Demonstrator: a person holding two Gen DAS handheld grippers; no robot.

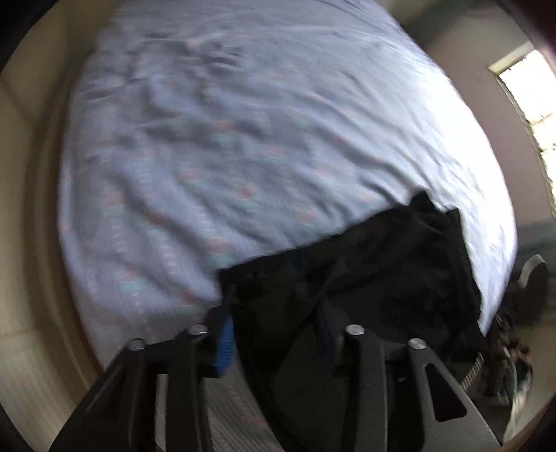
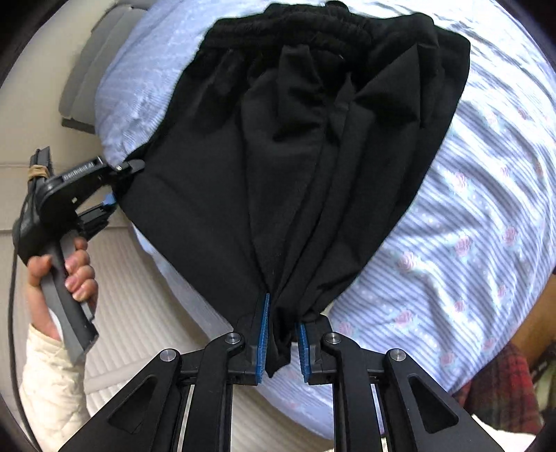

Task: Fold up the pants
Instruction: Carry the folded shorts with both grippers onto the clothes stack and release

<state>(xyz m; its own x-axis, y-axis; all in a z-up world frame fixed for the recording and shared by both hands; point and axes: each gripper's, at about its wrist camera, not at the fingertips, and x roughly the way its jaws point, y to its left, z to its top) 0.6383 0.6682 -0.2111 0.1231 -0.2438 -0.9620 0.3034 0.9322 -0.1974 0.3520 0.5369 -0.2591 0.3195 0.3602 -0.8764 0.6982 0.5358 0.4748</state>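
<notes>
The black pants (image 2: 312, 139) lie on a bed with the elastic waistband (image 2: 295, 24) at the far end. My right gripper (image 2: 282, 333) is shut on the bunched leg ends, the cloth pinched between its blue pads (image 2: 262, 333). My left gripper (image 2: 118, 184) shows at the left of the right wrist view, closed on the side edge of the pants near the bed's edge. In the blurred left wrist view the pants (image 1: 365, 271) drape over my left gripper (image 1: 278, 333), hiding its right finger; only one blue pad (image 1: 224, 347) shows.
The bed carries a pale blue striped sheet with pink roses (image 2: 469, 226), also seen in the left wrist view (image 1: 243, 139). A beige tiled floor (image 2: 132, 313) lies left of the bed. A bright window (image 1: 528, 90) and clutter (image 1: 514, 365) are at the right.
</notes>
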